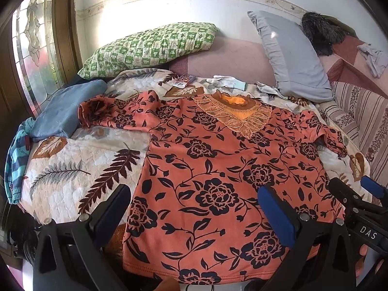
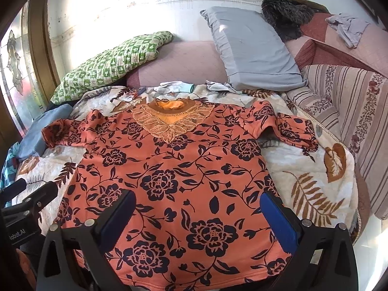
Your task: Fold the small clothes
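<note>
An orange top with black flowers [image 1: 218, 169] lies flat and face up on the bed, lace collar at the far end, both short sleeves spread out. It also shows in the right wrist view [image 2: 174, 169]. My left gripper [image 1: 194, 208] is open and empty, held just above the hem at its left part. My right gripper [image 2: 198, 213] is open and empty above the hem's right part. The right gripper also shows at the right edge of the left wrist view [image 1: 359, 194]; the left gripper shows at the left edge of the right wrist view [image 2: 31, 194].
The top lies on a white leaf-print blanket [image 1: 72, 169]. A folded blue garment [image 1: 65, 111] and a striped teal one [image 1: 17, 160] lie at the left. A green pillow [image 1: 150, 46], a grey pillow [image 1: 291, 55] and white gloves [image 1: 225, 81] sit beyond the collar. A striped cushion [image 2: 351, 111] is at the right.
</note>
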{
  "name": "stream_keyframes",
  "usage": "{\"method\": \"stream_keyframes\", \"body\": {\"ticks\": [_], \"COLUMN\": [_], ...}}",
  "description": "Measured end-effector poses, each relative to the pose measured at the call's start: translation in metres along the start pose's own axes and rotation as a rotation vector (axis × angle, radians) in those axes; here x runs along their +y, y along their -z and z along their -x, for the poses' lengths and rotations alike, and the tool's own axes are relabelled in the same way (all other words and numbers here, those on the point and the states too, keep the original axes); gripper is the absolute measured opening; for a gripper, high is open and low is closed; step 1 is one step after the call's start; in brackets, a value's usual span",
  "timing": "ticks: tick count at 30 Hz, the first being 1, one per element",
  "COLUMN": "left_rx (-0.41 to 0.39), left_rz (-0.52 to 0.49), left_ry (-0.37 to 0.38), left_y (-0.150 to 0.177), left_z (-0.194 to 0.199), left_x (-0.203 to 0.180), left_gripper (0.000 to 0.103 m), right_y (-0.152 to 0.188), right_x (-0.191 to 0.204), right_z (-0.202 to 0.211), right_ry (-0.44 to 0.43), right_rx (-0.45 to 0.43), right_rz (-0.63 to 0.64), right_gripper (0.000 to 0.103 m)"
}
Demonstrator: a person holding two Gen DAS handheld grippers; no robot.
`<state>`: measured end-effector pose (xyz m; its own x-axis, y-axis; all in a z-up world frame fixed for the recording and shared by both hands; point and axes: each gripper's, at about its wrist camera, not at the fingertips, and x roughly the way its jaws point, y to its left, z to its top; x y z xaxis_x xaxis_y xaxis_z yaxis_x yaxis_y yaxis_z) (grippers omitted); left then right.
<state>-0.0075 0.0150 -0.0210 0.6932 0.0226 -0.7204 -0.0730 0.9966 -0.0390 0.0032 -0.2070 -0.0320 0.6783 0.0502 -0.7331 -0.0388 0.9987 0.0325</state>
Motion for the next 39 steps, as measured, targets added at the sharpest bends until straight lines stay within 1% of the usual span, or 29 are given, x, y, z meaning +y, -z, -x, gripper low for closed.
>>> {"method": "stream_keyframes", "body": {"ticks": [14, 39], "left_rx": [0.015, 0.021], "left_rz": [0.001, 0.002], "left_ry": [-0.014, -0.011], "left_y": [0.0026, 0.0034], "left_z": [-0.0031, -0.0044], "left_x": [0.003, 0.0057], "left_gripper": [0.103, 0.103], "right_y": [0.003, 0.0015], "right_x": [-0.0015, 0.0028], "right_z": [-0.0022, -0.0035], "right_ry": [0.013, 0.024], "right_rx": [0.004, 0.003], "right_rz": [0.004, 0.018], "right_gripper": [0.103, 0.103]}}
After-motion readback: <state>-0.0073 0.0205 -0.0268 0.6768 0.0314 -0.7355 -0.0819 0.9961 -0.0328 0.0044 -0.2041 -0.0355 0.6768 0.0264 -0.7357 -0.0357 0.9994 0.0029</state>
